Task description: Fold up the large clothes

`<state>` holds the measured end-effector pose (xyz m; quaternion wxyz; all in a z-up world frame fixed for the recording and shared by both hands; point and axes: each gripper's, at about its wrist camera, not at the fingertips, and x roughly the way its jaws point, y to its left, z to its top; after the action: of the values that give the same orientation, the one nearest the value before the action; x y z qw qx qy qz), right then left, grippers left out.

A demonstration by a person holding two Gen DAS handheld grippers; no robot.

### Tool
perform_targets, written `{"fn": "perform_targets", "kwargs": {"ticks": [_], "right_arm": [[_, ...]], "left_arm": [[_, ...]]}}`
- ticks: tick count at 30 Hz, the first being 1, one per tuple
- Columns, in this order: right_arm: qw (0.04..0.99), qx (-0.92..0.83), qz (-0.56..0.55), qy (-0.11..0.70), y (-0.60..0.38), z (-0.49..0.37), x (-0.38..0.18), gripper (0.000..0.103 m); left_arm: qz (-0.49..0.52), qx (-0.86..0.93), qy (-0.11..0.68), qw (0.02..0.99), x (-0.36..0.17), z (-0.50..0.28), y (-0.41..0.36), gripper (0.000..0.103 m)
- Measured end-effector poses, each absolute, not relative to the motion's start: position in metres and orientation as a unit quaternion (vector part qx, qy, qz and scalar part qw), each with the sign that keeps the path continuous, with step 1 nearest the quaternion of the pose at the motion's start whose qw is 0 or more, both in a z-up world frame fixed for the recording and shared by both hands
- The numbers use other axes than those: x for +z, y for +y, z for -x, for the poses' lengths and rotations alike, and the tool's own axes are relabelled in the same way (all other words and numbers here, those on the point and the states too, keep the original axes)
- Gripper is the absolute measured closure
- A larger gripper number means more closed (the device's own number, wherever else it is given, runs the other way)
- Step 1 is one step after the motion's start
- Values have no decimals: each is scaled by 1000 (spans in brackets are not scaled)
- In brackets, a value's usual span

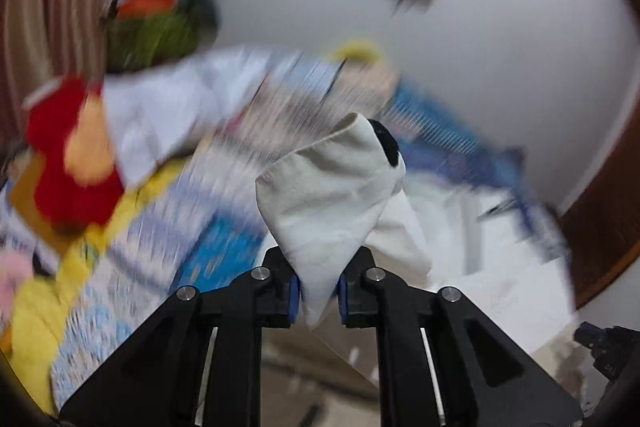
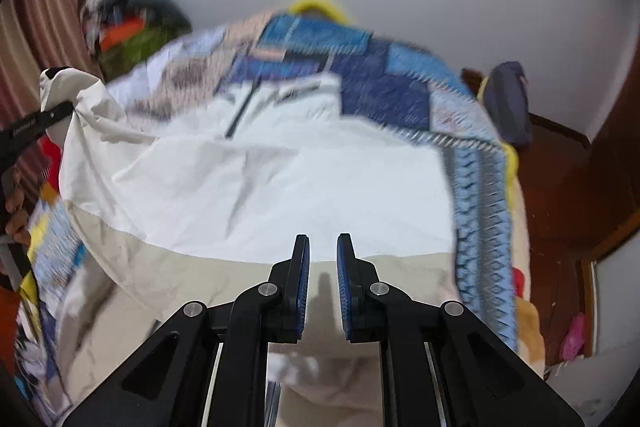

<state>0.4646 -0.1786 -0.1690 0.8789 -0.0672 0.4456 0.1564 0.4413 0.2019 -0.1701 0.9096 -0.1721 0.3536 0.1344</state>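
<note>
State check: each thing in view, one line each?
left tongs: shut on the sleeve cuff.
right tongs: shut, nothing held, above the garment.
white garment: spread on the bed, not yet folded, one sleeve lifted at left.
sleeve cuff: pinched, raised off the bed.
patchwork blanket: flat under the garment.

White jacket (image 2: 256,163): large garment with a beige lower band, a dark front zip and a collar at its far end. It lies spread and creased. One sleeve (image 1: 332,183) is raised off the spread at the jacket's left side, its cuff end bunched and folded, with a black patch near the tip.
</note>
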Motion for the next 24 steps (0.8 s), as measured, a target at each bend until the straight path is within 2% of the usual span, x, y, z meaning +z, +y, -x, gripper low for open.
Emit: {"fn": "perform_targets", "kwargs": {"ticks": [3, 5, 7, 8, 11, 17, 19, 21, 23, 24], "right_arm": [[857, 122, 135, 481, -158, -479, -212, 93], [844, 105, 174, 497, -152, -486, -243, 94], [849, 102, 203, 477, -148, -484, -256, 94], [851, 98, 218, 467, -146, -481, -258, 94], [850, 77, 259, 452, -136, -476, -264, 94], [852, 70, 274, 441, -138, -474, -265, 94], [849, 74, 242, 464, -147, -474, -254, 94], [854, 97, 176, 480, -165, -472, -233, 94], [861, 108, 116, 482, -185, -467, -212, 93], [866, 108, 90, 481, -196, -465, -201, 93]], "left_arm": [[161, 166, 441, 867, -235, -451, 219, 87], [152, 163, 478, 850, -264, -454, 224, 67], [141, 162, 490, 845, -284, -449, 225, 55], [137, 155, 488, 848, -286, -447, 224, 55], [99, 149, 485, 856, -289, -445, 221, 49], [20, 157, 497, 853, -284, -439, 207, 44], [5, 156, 493, 856, -269, -429, 201, 41], [-17, 150, 476, 866, -251, -419, 195, 34], [-45, 148, 451, 879, -229, -406, 187, 21], [-52, 149, 438, 885, -218, -401, 184, 18]]}}
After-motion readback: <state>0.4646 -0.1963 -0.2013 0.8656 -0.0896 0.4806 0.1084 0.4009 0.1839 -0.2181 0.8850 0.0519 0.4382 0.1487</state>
